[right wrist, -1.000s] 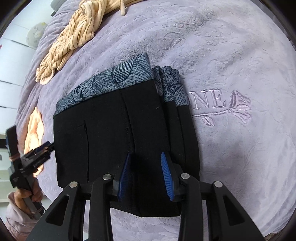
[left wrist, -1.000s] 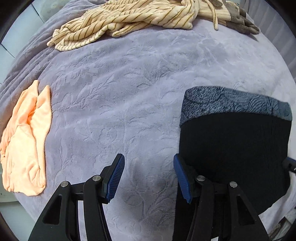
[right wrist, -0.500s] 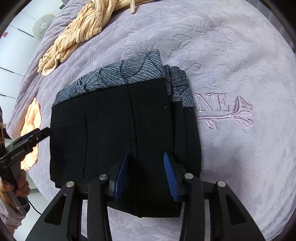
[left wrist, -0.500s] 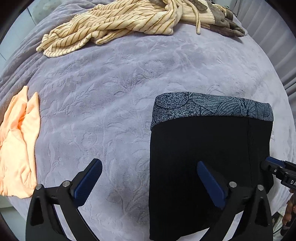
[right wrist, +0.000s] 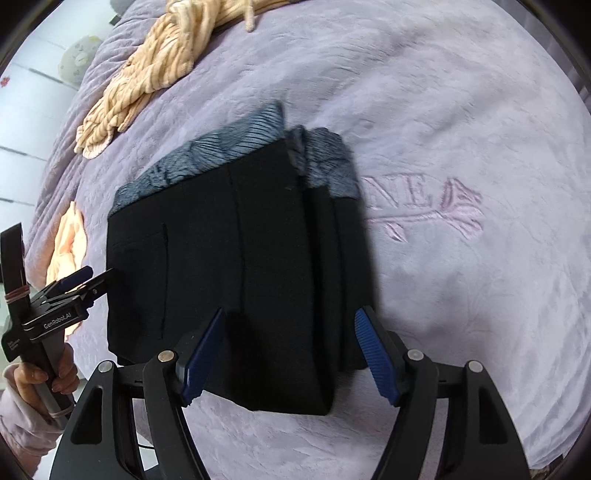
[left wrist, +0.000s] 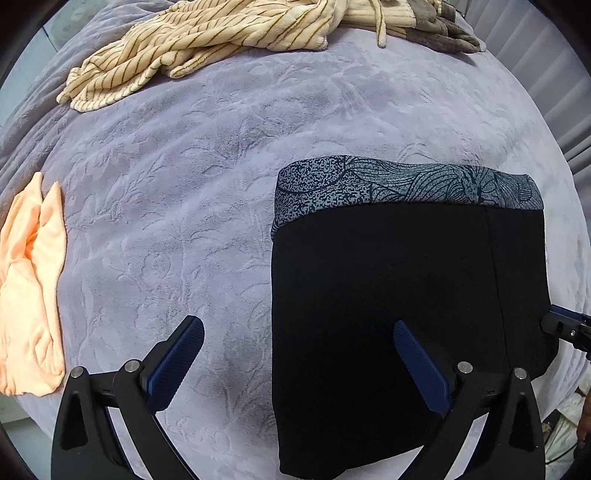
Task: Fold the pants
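Observation:
The black pants (left wrist: 406, 288) lie folded into a compact block on the lilac bedspread (left wrist: 221, 166), their grey-blue patterned waistband at the far side. My left gripper (left wrist: 298, 328) is wide open above the block's left edge, one finger over the bedspread and the other over black cloth, holding nothing. In the right wrist view the pants (right wrist: 229, 251) show stacked layers along their right side. The right gripper (right wrist: 292, 313) hovers over the near edge with its jaws opening. Cloth lies below and between the pads, and neither pad presses on it. The left gripper (right wrist: 74, 284) shows at the pants' left edge.
A cream striped garment (left wrist: 207, 48) and a grey-brown one (left wrist: 436, 29) are heaped at the far side of the bed. An orange garment (left wrist: 29, 280) lies at the left edge. Embroidered letters and a rose (right wrist: 424, 206) mark the bedspread right of the pants. A hand (right wrist: 44, 380) holds the left tool.
The left jaws went from narrow to wide open and shifted right over the pants' left edge. The right jaws spread apart off the fold they were pinching.

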`<state>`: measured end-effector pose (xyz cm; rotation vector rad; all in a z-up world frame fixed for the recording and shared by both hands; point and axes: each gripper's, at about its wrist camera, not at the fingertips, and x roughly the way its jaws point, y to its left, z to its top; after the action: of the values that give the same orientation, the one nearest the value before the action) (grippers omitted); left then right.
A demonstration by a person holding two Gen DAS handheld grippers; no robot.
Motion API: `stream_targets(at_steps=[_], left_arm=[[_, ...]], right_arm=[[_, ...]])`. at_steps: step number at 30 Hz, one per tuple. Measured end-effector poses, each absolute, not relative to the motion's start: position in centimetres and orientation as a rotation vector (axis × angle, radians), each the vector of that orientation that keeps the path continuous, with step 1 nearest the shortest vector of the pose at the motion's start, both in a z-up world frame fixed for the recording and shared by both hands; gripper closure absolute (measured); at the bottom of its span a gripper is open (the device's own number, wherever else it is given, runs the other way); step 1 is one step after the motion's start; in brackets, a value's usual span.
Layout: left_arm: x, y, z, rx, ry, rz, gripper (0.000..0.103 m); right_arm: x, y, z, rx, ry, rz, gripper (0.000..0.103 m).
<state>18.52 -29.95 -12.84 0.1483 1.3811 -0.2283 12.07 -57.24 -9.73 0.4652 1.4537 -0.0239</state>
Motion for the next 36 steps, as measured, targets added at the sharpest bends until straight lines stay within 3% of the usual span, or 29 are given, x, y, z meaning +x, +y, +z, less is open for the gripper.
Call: stream_targets(at_steps=[18, 36], left_arm=[[19.7, -28.3, -14.7, -0.053, 1.501, -0.392, 0.000], [21.4, -30.1, -19.4, -0.225, 1.538, -0.544, 0.000]], right_arm=[[10.6, -61.9, -12.1, 0.732, 1.455, -0.019, 0.023], [16.8, -61.3, -18.4, 0.943, 1.485, 0.346, 0.020]])
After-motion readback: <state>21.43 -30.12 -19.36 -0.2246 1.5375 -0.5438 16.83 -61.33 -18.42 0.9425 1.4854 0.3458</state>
